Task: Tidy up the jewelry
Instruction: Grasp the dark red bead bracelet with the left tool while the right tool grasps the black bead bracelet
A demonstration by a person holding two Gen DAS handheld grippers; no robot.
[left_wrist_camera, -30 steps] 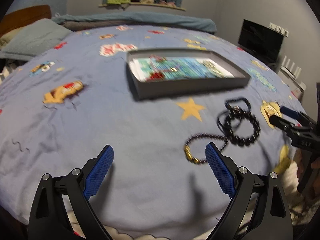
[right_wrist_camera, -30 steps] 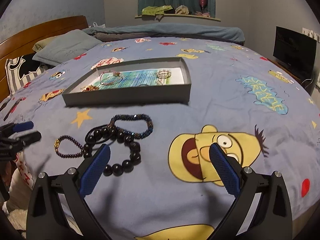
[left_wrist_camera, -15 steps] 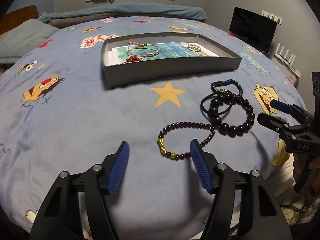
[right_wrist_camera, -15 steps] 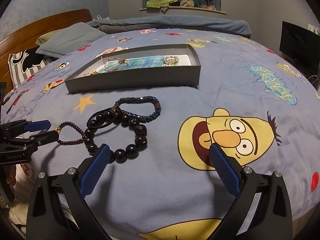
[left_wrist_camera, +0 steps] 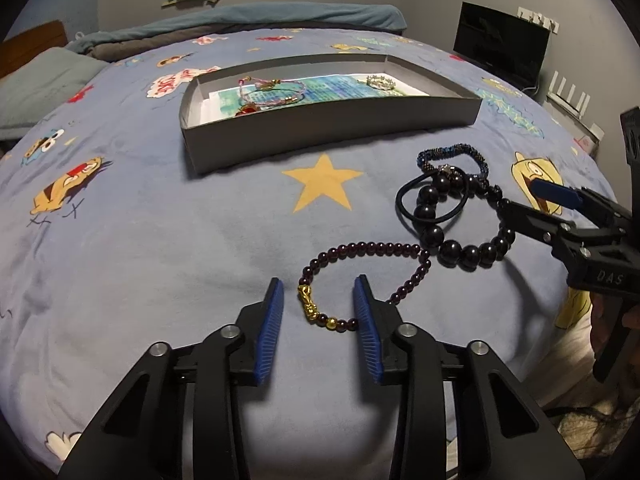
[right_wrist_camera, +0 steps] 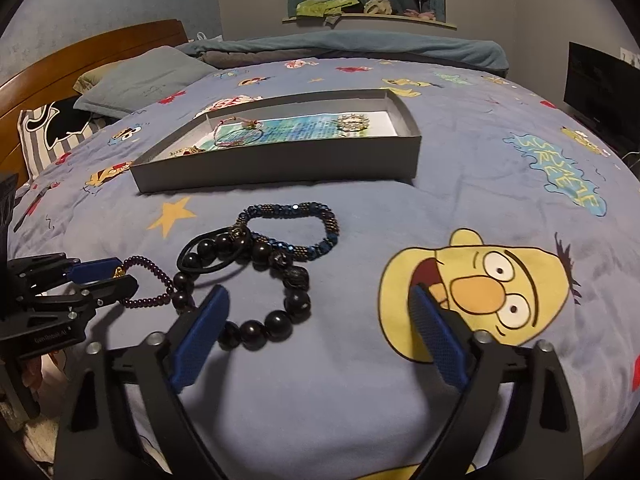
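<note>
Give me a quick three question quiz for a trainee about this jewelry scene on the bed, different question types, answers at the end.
1. True or false: the left gripper is clamped shut on the purple bead bracelet.
2. Multiple choice: the black hair tie lies A) in the grey tray, B) overlapping the large black bead bracelet, C) on the pillow.
3. Fill in: the blue beaded bracelet lies on the bedspread, between the black bead bracelet and the ____.

Key: 1 false, its fingers straddle the gold charm with a gap; 2 B; 3 tray.
</note>
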